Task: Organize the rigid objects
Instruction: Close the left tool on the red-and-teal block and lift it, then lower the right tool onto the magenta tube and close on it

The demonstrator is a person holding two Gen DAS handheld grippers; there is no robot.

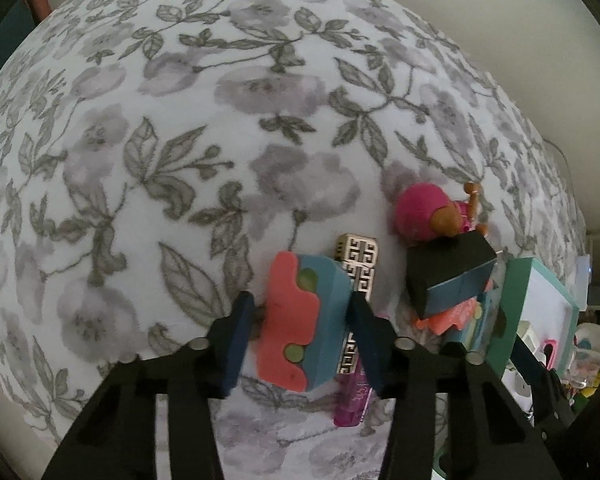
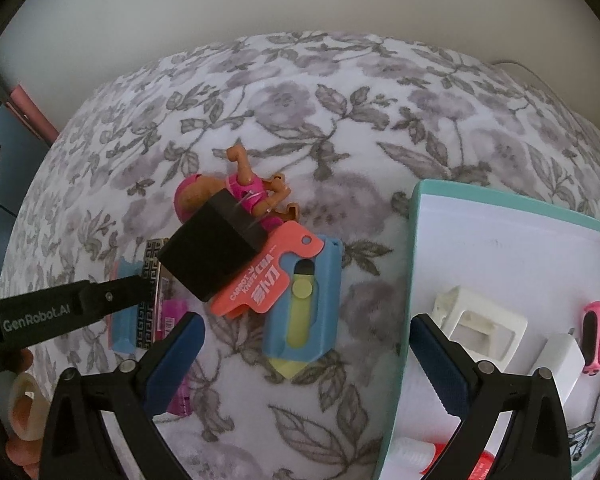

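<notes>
Sitting between the left tool's (image 1: 304,320) narrowed fingers — apparently gripped — is the coral-and-blue block (image 1: 300,320); right tool (image 2: 306,356) wide.

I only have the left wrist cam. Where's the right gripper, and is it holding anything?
Observer: The right gripper is open and empty. It hangs over the blue body of a big toy knife without touching it.
Operator: Is that knife free to lift?
Observer: Not fully. The black box lies across its coral handle, and only the yellow tip at the near end pokes out clear.
Operator: Any room in the tray?
Observer: The tray holds a white frame, a white plug and a pink wristband at the near end. Its far part is bare.
</notes>
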